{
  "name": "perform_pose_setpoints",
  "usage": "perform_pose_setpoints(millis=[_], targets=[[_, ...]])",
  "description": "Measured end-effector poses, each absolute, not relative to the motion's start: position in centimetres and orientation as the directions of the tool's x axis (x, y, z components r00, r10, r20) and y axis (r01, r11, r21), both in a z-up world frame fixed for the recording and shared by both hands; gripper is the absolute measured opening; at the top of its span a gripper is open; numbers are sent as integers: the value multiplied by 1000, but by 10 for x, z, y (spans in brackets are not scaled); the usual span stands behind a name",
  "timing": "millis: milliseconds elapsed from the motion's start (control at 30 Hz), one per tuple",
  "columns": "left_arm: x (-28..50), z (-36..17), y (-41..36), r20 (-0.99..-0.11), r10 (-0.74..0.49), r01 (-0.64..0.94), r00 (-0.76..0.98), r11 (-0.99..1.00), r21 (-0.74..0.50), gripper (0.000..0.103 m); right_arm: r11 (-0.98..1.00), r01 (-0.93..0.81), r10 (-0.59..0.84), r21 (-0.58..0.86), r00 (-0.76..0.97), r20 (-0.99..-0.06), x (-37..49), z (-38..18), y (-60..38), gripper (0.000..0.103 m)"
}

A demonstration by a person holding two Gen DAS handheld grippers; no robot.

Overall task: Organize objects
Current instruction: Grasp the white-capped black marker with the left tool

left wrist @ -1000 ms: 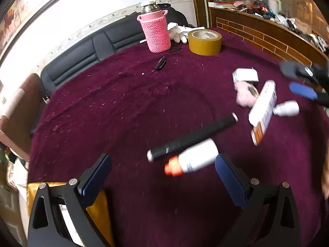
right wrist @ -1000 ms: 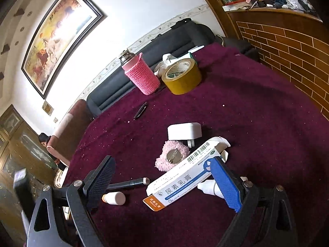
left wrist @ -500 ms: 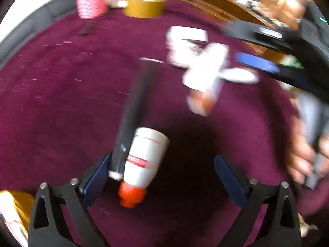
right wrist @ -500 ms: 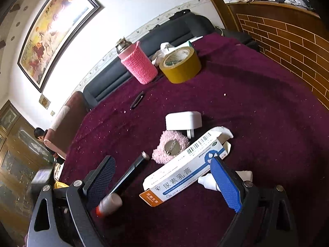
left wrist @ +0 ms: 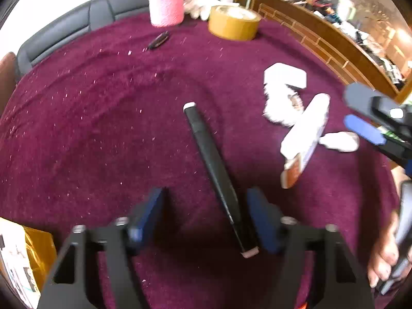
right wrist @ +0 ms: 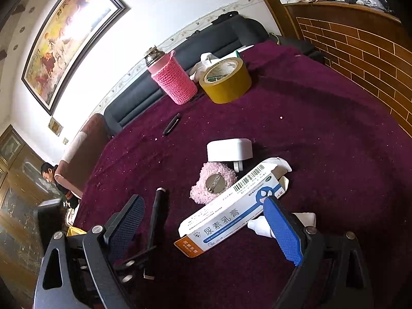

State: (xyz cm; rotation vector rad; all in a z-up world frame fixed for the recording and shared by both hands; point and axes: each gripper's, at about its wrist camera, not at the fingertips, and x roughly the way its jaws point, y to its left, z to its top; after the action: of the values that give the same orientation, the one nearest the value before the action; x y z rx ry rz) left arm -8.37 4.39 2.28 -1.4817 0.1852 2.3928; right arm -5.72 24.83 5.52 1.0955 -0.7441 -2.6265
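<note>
Left gripper (left wrist: 206,213) jaws just closing, half apart around black pen (left wrist: 216,177) at lower centre, not yet clamped; right gripper (right wrist: 203,228) apart, empty; medicine box (right wrist: 231,206), charger (right wrist: 229,150), brooch (right wrist: 213,182) still scattered mid-frame.

Room behind the table

A framed painting (right wrist: 69,33) hung on the white wall above a black sofa (right wrist: 180,72). A brick-faced wooden counter (right wrist: 360,41) carried clutter, and a person (right wrist: 50,173) sat low by a brown chair (right wrist: 82,152).
</note>
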Motion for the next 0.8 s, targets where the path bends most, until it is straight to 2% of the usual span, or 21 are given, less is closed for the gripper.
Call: perform_pose_setpoints(millis=[67, 400, 433, 467, 500, 533, 800], targets=[[-86, 26, 46, -885, 175, -321, -432, -947, -30, 55, -853, -8, -366, 522, -704, -609, -57, 55, 248, 96], [-88, 22, 67, -859, 70, -317, -507, -942, 110, 55, -853, -23, -357, 521, -702, -617, -60, 53, 250, 96], [-86, 23, 68, -856, 79, -325, -511, -940, 107, 44, -854, -23, -357, 519, -701, -617, -60, 53, 250, 96], [-85, 23, 68, -856, 117, -347, -503, -935, 76, 21, -855, -21, -357, 518, -701, -617, -60, 53, 250, 96], [-85, 23, 70, -856, 132, -355, -499, -933, 63, 17, -855, -19, -358, 518, -701, -617, -60, 53, 250, 96], [-82, 24, 71, -852, 125, -354, -509, -932, 75, 14, -856, -17, -358, 517, -701, -616, -60, 53, 250, 96], [-50, 56, 51, -800, 178, -328, -572, -944, 24, 14, -867, 0, -361, 499, -692, -625, -60, 51, 244, 96]])
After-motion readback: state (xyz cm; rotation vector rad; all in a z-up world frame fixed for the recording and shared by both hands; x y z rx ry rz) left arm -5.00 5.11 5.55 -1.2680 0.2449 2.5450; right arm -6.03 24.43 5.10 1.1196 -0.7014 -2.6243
